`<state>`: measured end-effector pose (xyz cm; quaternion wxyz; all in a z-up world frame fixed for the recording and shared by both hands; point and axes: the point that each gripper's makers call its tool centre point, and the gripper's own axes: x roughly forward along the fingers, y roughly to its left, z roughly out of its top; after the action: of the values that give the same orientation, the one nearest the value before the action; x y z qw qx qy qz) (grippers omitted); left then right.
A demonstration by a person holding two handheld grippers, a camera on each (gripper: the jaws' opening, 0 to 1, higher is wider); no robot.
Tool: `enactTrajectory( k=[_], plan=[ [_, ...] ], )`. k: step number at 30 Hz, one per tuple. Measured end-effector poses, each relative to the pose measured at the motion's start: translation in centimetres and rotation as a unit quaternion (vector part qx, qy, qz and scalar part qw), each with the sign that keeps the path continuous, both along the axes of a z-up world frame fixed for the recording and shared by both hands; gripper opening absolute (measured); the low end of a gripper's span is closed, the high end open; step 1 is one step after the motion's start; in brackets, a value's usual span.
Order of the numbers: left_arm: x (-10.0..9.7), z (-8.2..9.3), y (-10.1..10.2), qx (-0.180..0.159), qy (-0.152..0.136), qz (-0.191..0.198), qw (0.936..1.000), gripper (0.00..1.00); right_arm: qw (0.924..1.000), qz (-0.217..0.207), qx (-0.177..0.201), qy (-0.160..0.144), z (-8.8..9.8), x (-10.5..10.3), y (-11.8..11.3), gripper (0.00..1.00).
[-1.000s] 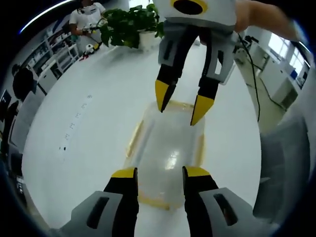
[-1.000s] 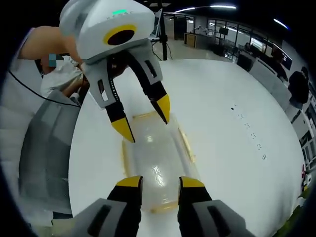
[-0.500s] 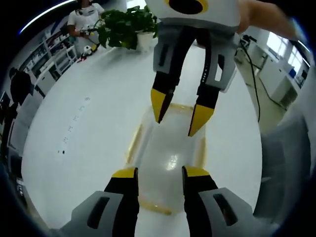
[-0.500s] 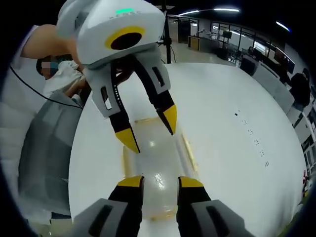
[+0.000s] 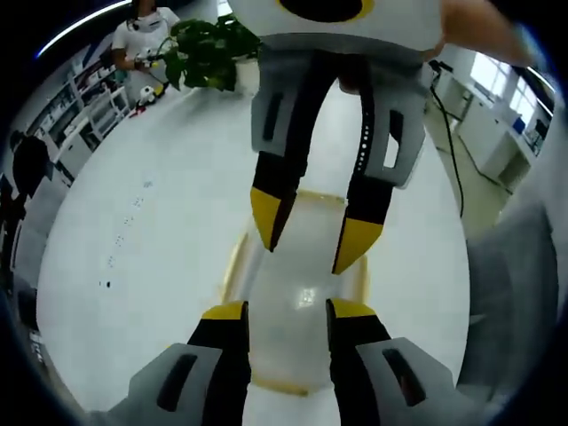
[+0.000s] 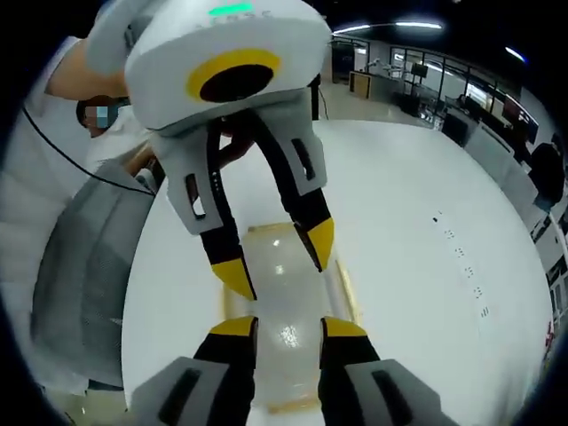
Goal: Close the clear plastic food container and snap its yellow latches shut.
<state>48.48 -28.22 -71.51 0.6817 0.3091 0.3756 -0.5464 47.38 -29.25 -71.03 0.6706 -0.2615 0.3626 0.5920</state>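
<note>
Step in hand, as I read it: both grippers poised over the clear plastic food container (image 5: 302, 293), lid already seated, latches not yet snapped. The container lies flat on the white surface (image 5: 133, 266), long axis running between the two grippers.

Left gripper (image 5: 287, 312): fingers released, parted, nothing between them, hovering over the near end of the container. Right gripper (image 5: 311, 232) comes in from the top of the left gripper view, fingers also spread and empty, tips above the far half of the lid; can't tell if they touch it.

Right gripper view mirrors this: right gripper (image 6: 286, 328) over its near end of the container (image 6: 284, 311), left gripper (image 6: 277, 259) opposite with yellow tips over the far half.

Yellow latches (image 5: 232, 259) run along the long edges and the near short end; the side one looks splayed outward, probably unlatched, but too blurred to be sure.

Next move likely calls for bringing a fingertip down on a latch edge and pressing it in toward the wall while the other gripper steadies the lid.

A potted plant (image 5: 206, 53) and a person stand at the far edge of the surface.
</note>
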Motion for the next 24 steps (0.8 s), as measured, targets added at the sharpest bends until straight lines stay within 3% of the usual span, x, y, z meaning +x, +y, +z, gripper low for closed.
enactTrajectory(
  k=[24],
  plan=[
    [-0.3,-0.6,-0.4,-0.001,0.003,-0.008,1.0,0.32,1.0,0.005,0.0,0.005,-1.0,0.8,0.2,0.23]
  ],
)
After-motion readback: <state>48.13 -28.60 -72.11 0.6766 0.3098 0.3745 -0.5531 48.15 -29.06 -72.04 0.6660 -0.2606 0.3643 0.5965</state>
